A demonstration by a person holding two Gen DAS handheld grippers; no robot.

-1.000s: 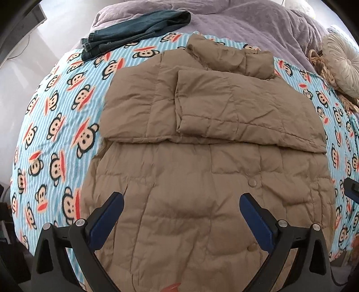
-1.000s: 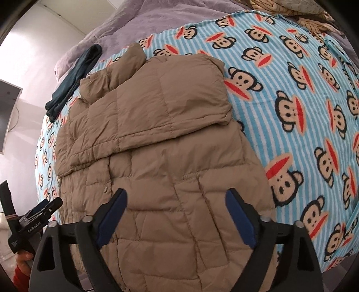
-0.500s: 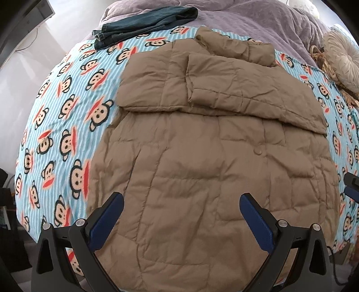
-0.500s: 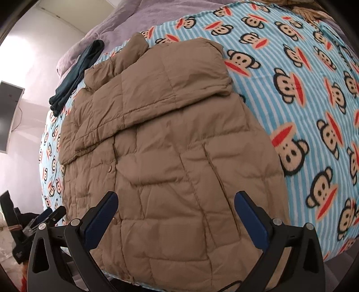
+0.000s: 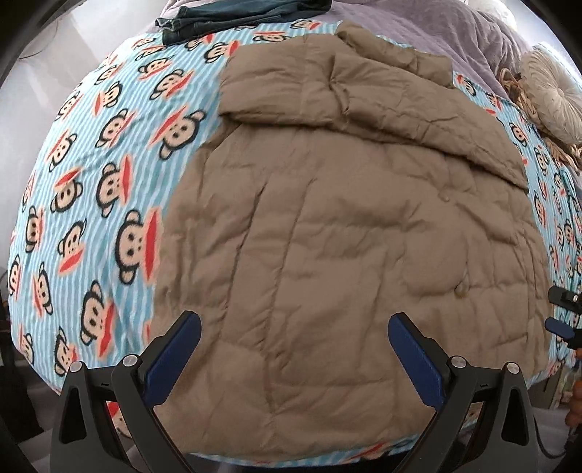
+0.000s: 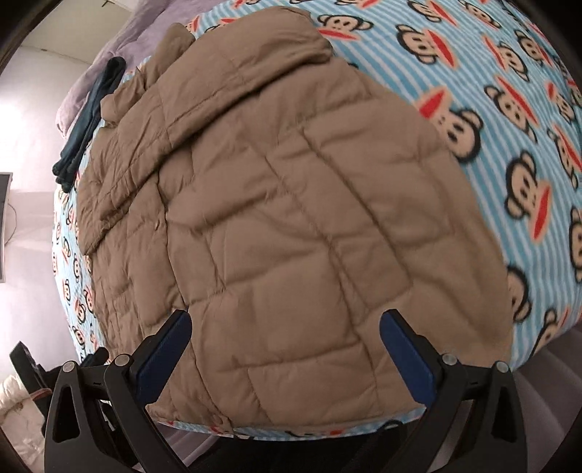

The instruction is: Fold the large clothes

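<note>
A large tan quilted puffer jacket [image 5: 345, 236] [image 6: 291, 218] lies flat on the bed, its sleeves folded across the chest and its hem at the near edge. My left gripper [image 5: 294, 349] hovers open over the hem's left half, blue pads wide apart, nothing between them. My right gripper [image 6: 287, 345] is open too, above the hem's right half. The right gripper's tip [image 5: 563, 320] shows at the right edge of the left wrist view. In the right wrist view, part of the left gripper [image 6: 32, 367] shows at the lower left.
The jacket rests on a blue striped monkey-print blanket [image 5: 109, 182] [image 6: 509, 109]. Folded dark jeans [image 5: 236, 14] [image 6: 91, 120] lie at the far side on a purple cover [image 5: 473, 22]. A round cream cushion [image 5: 553, 102] sits at the far right. The bed's near edge drops just below the hem.
Both grippers have drawn back toward the near edge of the bed and sit lower over the hem; the jacket looms larger. Both stay open. The jacket has not moved.
</note>
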